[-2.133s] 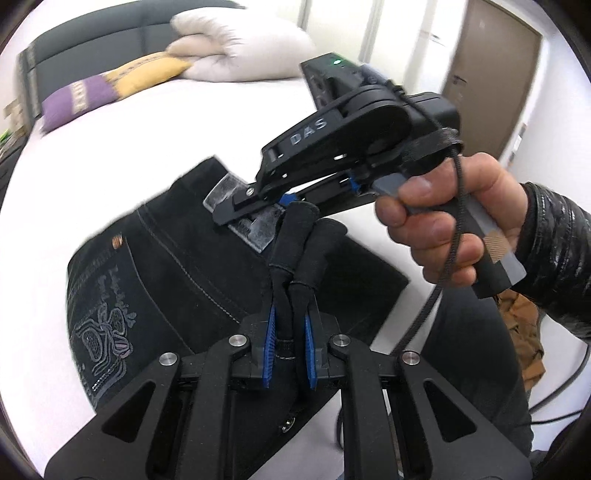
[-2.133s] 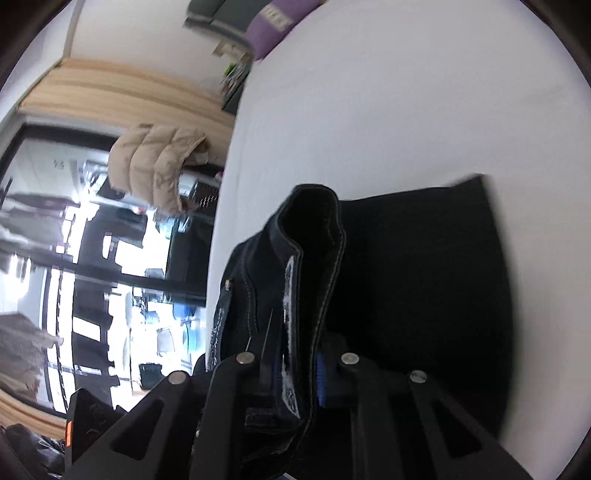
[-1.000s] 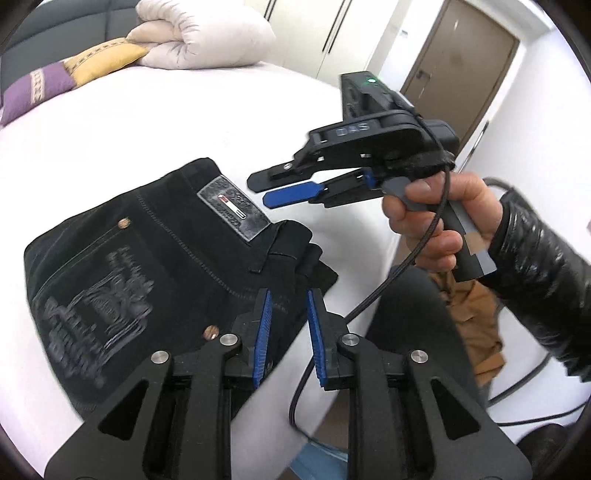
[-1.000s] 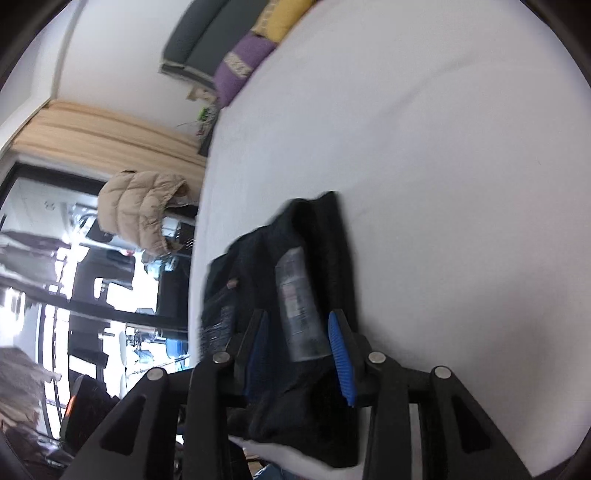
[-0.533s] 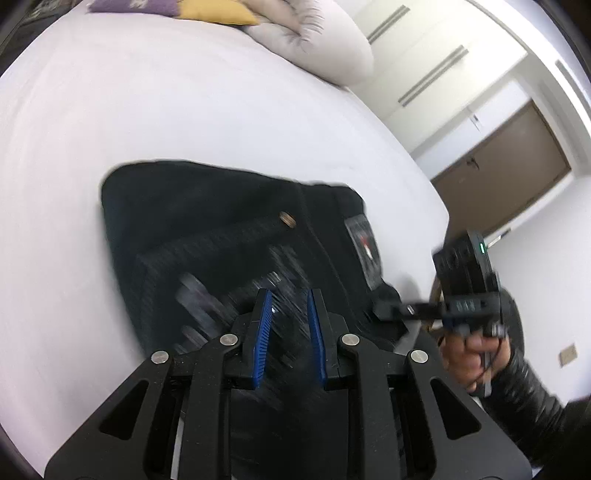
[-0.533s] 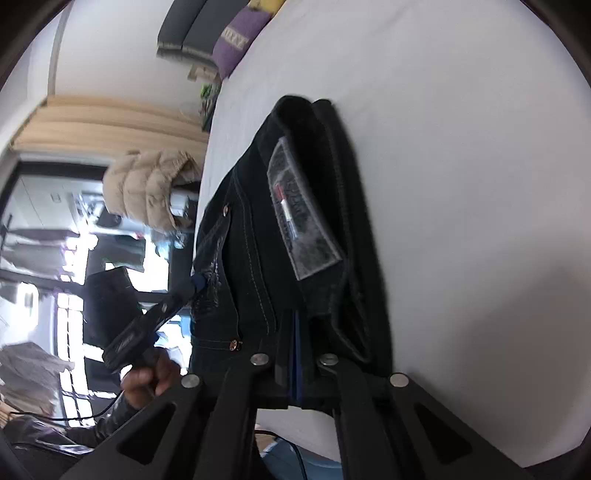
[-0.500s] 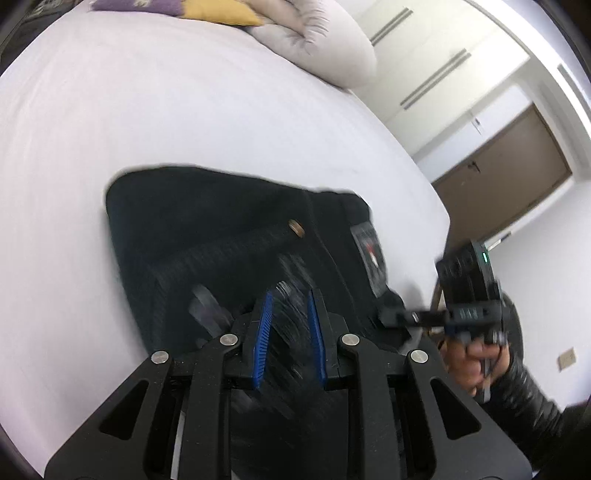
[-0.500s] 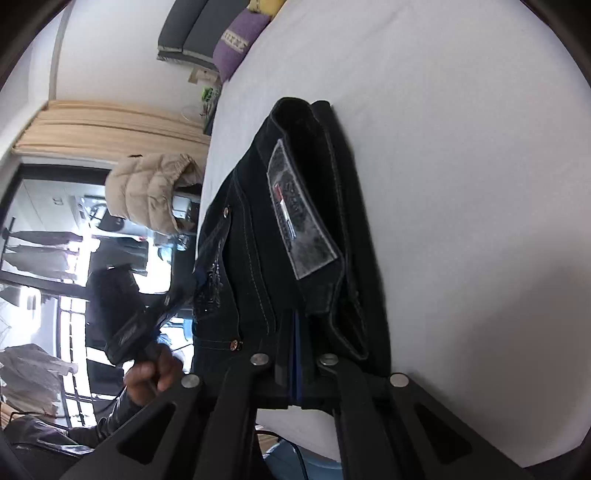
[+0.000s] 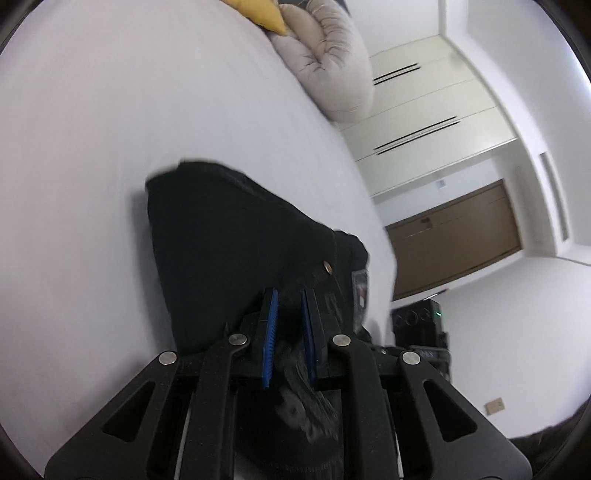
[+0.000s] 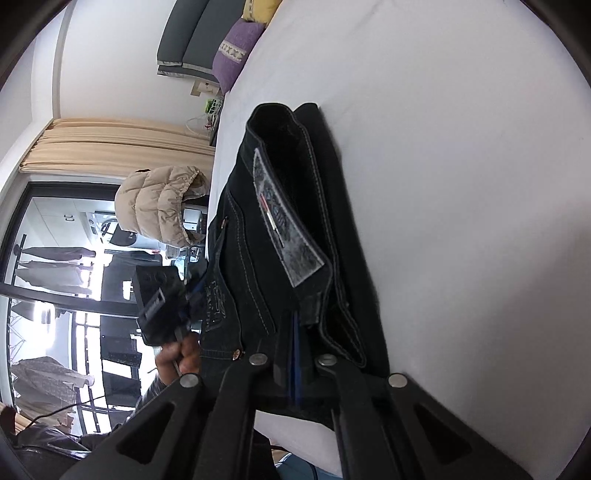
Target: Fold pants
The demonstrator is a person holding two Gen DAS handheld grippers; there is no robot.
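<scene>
- folded small, the black pants (image 10: 280,236) lie on a white bed (image 10: 461,184), close to its near edge, in the right wrist view.
- a grey waistband patch (image 10: 284,229) faces up on the folded stack, running from 11 o'clock toward 5 o'clock in that view.
- the right gripper (image 10: 295,354) sits at 6 o'clock of its own view, its jaws shut with the blue pads together; the pants' near edge lies right at the tips, but whether cloth is caught between them cannot be told.
- a copper rivet (image 10: 236,353) shows on the denim just at 9 o'clock of those tips.
- at 8 o'clock in the right wrist view, a hand (image 10: 181,354) in a dark sleeve holds the left gripper (image 10: 192,291) against the far side of the stack, over the stitched back pocket.
- seen from the left wrist camera, the left gripper's blue pads (image 9: 269,343) have just been closing and now stand narrowly apart, with dark, blurred denim bunched between them.
- the pants (image 9: 229,251) fill the middle of that view, stretching to 11 o'clock across the sheet.
- a rolled beige duvet (image 9: 328,62) and a yellow cushion (image 9: 262,13) rest at 12 o'clock; a brown door (image 9: 454,236) stands at 3 o'clock.
- a purple cushion (image 10: 236,51) lies at 11 o'clock in the right wrist view, with a tan puffer jacket (image 10: 159,206) at 9 o'clock.
</scene>
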